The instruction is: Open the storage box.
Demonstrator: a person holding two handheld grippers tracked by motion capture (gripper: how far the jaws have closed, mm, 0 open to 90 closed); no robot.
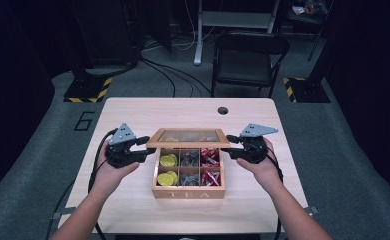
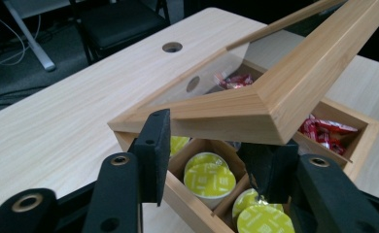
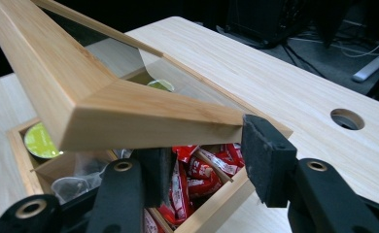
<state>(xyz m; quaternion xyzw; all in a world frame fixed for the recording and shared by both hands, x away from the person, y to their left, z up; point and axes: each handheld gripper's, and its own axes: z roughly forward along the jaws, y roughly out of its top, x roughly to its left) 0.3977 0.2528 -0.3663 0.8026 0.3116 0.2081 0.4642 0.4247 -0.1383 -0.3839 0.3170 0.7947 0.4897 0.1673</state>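
High view: both grippers [image 1: 144, 148] [image 1: 231, 146] apparently grip raised lid [image 1: 188, 137] over tea box [image 1: 188, 190].

Lit table, dark soft surroundings

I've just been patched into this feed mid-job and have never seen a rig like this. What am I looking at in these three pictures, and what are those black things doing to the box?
There is no robot here. A person at a table holds a hand-held pair of tongs in each hand: the left tongs and the right tongs.

The wide picture comes from a fixed camera above the person, looking forward and down. The other two come from cameras riding on each pair of tongs, looking along their black jaws.

On the table stands a wooden tea box marked TEA, with six compartments: yellow-green capsules on the left, grey packets in the middle, red packets on the right.

Its glass-paned lid is raised part way. Each pair of tongs has its jaws on either side of a front corner of the lid frame, the left tongs at the left corner, the right tongs at the right one.
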